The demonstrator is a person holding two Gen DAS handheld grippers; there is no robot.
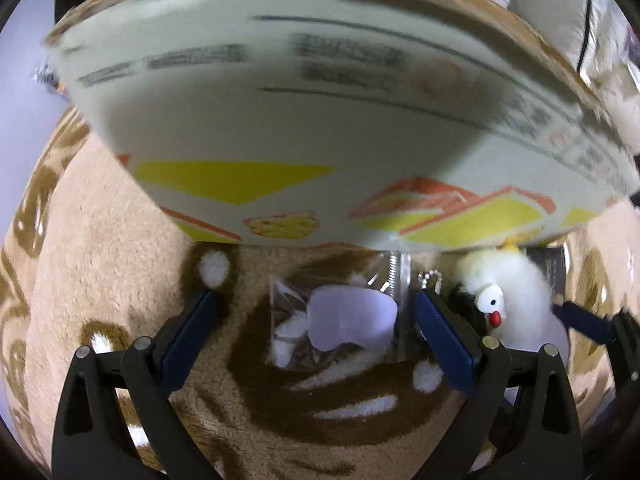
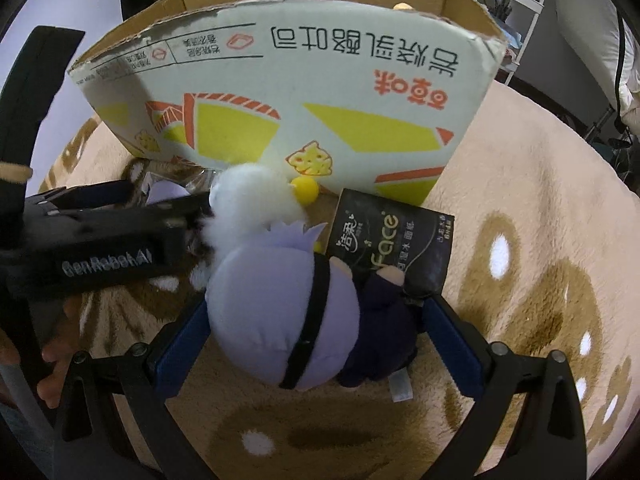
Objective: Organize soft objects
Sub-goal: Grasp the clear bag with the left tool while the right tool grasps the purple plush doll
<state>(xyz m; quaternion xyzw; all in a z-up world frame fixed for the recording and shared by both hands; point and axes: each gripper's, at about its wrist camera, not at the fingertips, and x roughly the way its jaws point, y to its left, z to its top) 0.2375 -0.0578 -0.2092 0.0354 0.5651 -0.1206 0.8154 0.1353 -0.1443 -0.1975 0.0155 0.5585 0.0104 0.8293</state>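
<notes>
Two grippers wide open, holding nothing. Right gripper [image 2: 316, 320] straddles lavender-headed plush doll [image 2: 280, 312] on blanket [image 2: 520, 200] before cardboard box [image 2: 280, 92]: light, squashy; pinch head. Left gripper [image 1: 312, 320] brackets bagged item [image 1: 340, 316]: slippery film.

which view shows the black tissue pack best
The right wrist view: the black tissue pack lies in full view, label readable, against the cardboard box beside the purple-headed doll. The left wrist view catches only a dark sliver behind the white plush bird.

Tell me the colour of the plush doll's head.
Pale lilac head, crossed by a black band; the right wrist view shows it best.
</notes>
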